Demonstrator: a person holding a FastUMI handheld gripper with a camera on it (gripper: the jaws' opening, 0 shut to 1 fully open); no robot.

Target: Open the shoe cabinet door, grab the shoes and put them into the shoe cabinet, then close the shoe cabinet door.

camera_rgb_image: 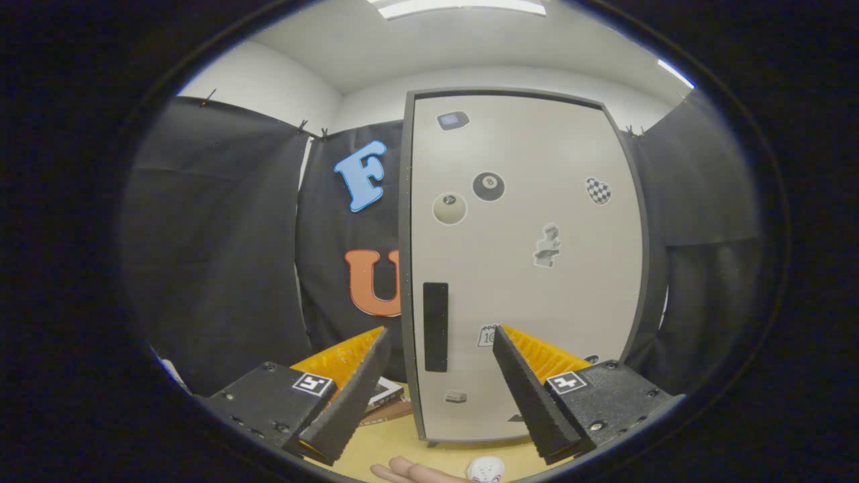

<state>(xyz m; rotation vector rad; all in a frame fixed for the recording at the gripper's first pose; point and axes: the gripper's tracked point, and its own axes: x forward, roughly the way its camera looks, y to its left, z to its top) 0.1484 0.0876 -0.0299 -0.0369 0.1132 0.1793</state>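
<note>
The shoe cabinet (523,268) is standing upright just beyond the fingers, its long axis running vertical, its pale door (537,302) facing the camera and sitting closed within a dark frame; what is inside cannot be told. A dark vertical handle (435,327) is sitting near the door's nine o'clock edge, low down, lying between the two fingers and beyond their tips; stickers are dotting the door, among them an eight-ball (488,186) toward twelve o'clock and a checkered heart (598,190) toward two o'clock. The gripper (439,339) is hanging released, its fingers spread wide and touching nothing. At six o'clock, below the cabinet's foot, part of a white shoe (486,469) is peeking in beside a person's fingers (416,471), both resting on the light wooden surface (396,443); a flat dark item (386,392) is lying at seven o'clock of the cabinet, behind the left finger. Black cloth is hanging around the booth; white walls and a lit ceiling panel (460,7) are showing above.
</note>
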